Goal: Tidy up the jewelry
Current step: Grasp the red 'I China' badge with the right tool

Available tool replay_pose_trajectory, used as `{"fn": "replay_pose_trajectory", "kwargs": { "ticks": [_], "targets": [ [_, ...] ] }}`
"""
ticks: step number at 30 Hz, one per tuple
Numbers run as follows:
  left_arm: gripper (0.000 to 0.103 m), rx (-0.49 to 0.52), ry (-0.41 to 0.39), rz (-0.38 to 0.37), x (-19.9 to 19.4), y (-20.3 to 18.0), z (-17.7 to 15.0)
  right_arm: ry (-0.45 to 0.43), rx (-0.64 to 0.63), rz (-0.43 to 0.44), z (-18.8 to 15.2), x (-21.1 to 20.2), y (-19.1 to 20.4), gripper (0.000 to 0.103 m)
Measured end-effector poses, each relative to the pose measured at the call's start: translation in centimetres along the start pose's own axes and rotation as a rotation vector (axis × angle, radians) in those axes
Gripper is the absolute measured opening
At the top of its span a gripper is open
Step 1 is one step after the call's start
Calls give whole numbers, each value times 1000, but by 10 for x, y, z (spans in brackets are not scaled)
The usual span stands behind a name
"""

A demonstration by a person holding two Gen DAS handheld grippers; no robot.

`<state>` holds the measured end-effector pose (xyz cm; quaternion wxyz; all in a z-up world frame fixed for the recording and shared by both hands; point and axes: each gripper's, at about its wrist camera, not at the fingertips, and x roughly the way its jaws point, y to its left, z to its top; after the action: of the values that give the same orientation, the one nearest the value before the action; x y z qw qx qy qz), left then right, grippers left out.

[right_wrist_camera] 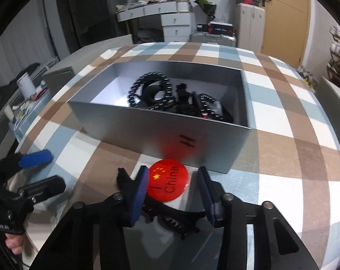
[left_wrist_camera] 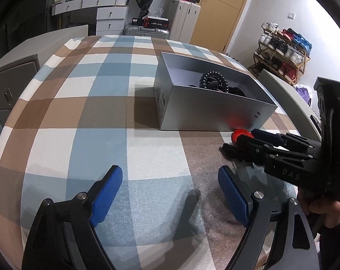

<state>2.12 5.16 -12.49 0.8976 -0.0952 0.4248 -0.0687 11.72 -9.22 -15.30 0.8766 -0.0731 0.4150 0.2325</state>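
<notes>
A grey open box on the checked tablecloth holds black bead bracelets and other dark jewelry. It also shows in the left wrist view. A round red badge with a flag and "China" lies just in front of the box, between the pads of my right gripper. A black hair claw lies under the right gripper's pads. The right gripper is open around the badge. In the left wrist view the right gripper hovers by the red badge. My left gripper is open and empty above the cloth.
The checked tablecloth covers the table. A white dresser, suitcases and a shoe rack stand beyond the table. A cluttered side desk is at the left.
</notes>
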Motion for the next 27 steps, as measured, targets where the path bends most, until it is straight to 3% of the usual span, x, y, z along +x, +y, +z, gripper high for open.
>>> {"fn": "replay_pose_trajectory", "kwargs": {
  "ticks": [4, 7, 13, 18, 21, 27],
  "targets": [
    [84, -21, -4, -11, -2, 6, 0, -12, -44, -41, -3, -3, 9, 34],
    [84, -30, -7, -19, -4, 9, -1, -34, -33, -52, -3, -8, 7, 22],
    [84, -32, -13, -27, -7, 10, -1, -39, 18, -10, -3, -13, -3, 16],
    [84, -29, -3, -28, -7, 9, -2, -13, 43, 19, -1, -9, -5, 20],
    [84, -28, -2, -28, -7, 9, -2, 10, 37, 16, 1, -5, -1, 29],
    [84, -26, 3, -27, -6, 10, -3, 21, -87, -38, -5, 0, 25, 42]
  ]
}}
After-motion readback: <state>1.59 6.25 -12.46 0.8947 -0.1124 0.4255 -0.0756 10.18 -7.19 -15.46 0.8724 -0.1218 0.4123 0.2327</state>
